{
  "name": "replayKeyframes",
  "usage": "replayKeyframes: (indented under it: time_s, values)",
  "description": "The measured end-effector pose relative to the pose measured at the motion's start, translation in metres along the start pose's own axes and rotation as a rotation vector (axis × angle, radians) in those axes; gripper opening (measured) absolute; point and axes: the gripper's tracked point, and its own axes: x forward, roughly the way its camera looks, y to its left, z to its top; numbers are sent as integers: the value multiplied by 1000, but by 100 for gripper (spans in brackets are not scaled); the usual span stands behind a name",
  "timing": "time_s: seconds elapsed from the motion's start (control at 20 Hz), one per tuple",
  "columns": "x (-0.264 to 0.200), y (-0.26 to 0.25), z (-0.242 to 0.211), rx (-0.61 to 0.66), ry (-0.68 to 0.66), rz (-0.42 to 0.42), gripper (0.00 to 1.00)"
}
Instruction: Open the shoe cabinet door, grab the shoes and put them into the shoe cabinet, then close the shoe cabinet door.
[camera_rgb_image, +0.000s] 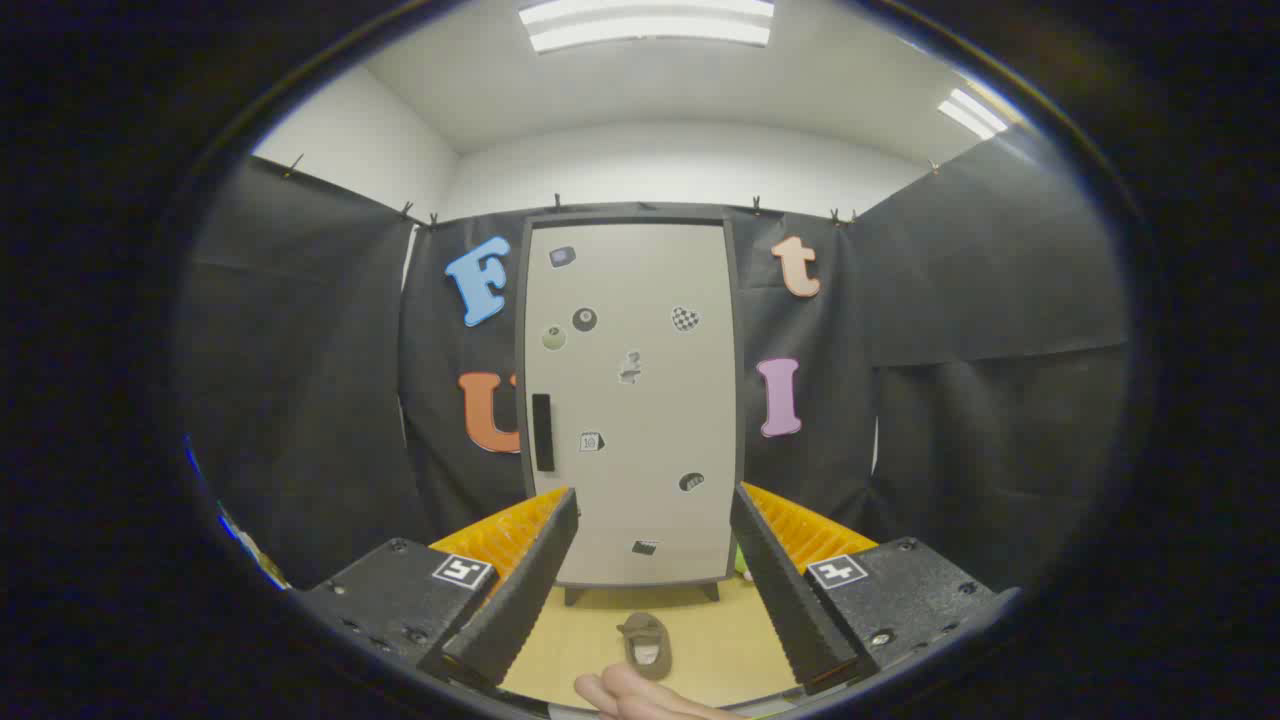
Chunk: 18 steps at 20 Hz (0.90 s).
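Fingers of a person's hand (640, 697) show at the very bottom, nearest the camera, between the gripper's two fingers. Gripper (652, 560): jaws spread wide apart, holding nothing; each black ribbed finger (520, 600) carries orange backing and a square marker tag. Between the fingers, just beyond the hand, one brown shoe (646, 643) lies on the yellowish floor (715, 640), its opening facing up, untouched by either finger. Beyond the shoe stands the shoe cabinet (630, 400), tall, light grey with a dark frame, raised on short feet. Its door is closed. A black vertical handle (542, 432) sits at the door's left edge, about mid-height. Several small stickers are scattered over the door face. Black cloth walls surround the cabinet on both sides.
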Motion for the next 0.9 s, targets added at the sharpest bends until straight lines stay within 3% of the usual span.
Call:
replayKeyframes:
  time_s: [0.25, 0.9]
  values:
    - [13, 4, -3, -35, -5, -21, 100]
    - [48, 34, -11, 33, -13, -17, 100]
